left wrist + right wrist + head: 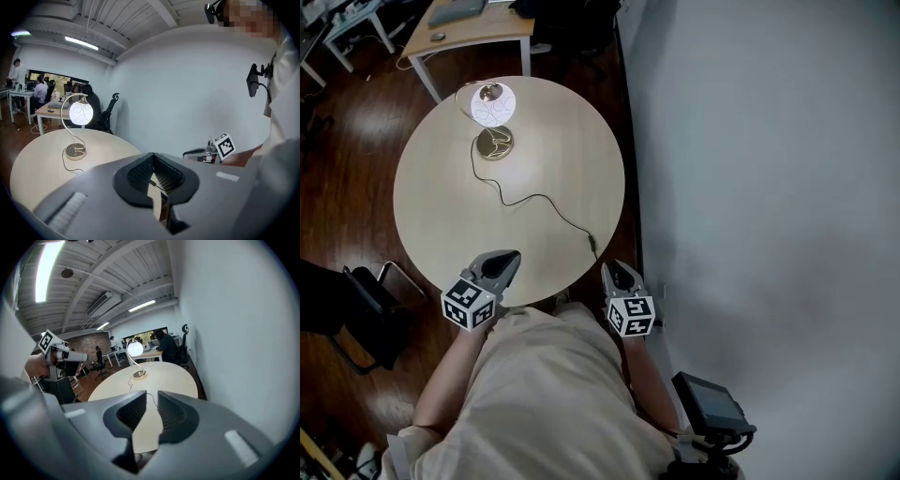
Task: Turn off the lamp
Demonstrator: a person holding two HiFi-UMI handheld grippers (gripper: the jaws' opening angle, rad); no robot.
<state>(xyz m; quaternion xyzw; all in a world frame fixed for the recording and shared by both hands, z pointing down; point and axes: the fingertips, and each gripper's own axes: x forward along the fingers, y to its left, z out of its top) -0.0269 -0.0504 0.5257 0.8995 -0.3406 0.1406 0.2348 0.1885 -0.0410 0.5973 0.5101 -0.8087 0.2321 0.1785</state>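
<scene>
The lamp (492, 104) stands lit at the far side of the round table (441, 216), its white globe glowing above a brass base (494, 142). A black cord (534, 197) runs from the base to an inline switch (592, 242) near the table's near right edge. My left gripper (508, 255) hovers over the near edge, shut with nothing in it; its tips meet in the left gripper view (152, 157). My right gripper (614, 267) sits just off the rim below the switch, open by a narrow gap (151, 401) and holding nothing. The lamp (135, 348) shows far beyond the jaws.
A grey wall (769, 187) runs close along the table's right side. A wooden desk (473, 28) stands behind the table, and a dark chair (366, 309) at the near left on the dark wood floor. People sit at desks in the background (42, 89).
</scene>
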